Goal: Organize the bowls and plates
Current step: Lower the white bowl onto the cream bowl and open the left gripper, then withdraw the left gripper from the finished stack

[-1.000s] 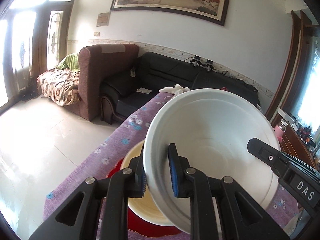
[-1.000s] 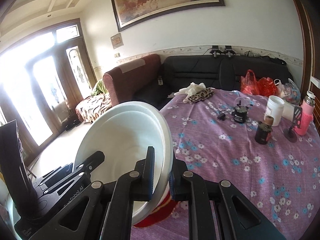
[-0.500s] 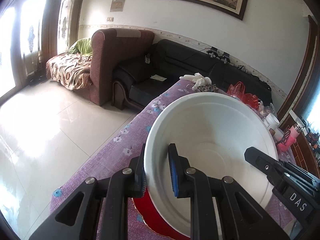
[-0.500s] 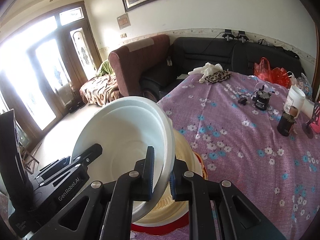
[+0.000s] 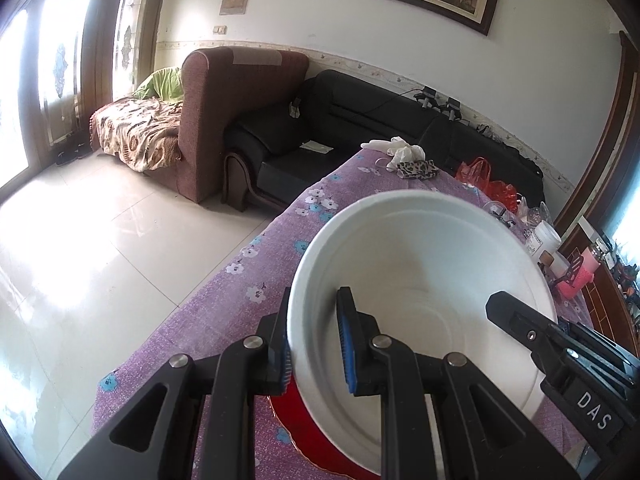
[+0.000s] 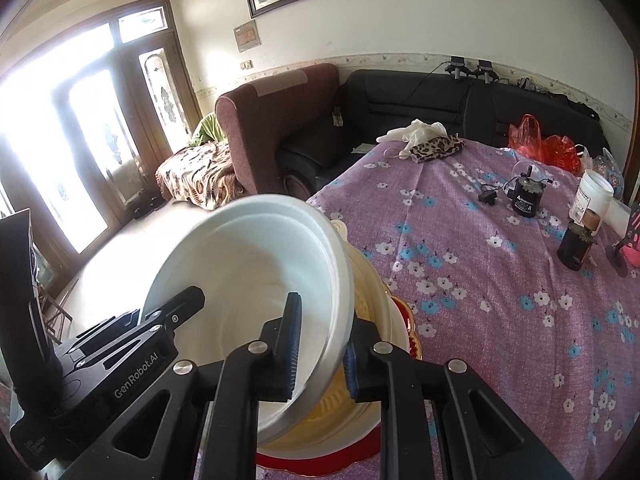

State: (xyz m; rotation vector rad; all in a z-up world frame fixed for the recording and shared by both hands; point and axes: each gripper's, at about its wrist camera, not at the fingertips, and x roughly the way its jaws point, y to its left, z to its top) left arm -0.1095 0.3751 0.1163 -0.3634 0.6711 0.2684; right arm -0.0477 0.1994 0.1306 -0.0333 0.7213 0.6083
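The big white round bowl (image 6: pixel 256 280) is pinched by the left gripper (image 5: pixel 314 344); the right gripper (image 6: pixel 320 350) has just been opening around its rim, so it could tip off the cream ribbed bowl (image 6: pixel 360 396).

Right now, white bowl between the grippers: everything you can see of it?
The white bowl is plain, matte, foam-like, wide and deep, and empty inside. It sits tilted in a cream bowl on a red plate. Left gripper pinches one rim; right gripper straddles the opposite rim, jaws just opening.

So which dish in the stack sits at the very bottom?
The red plate, flat on the tablecloth, under the cream bowl and the white bowl.
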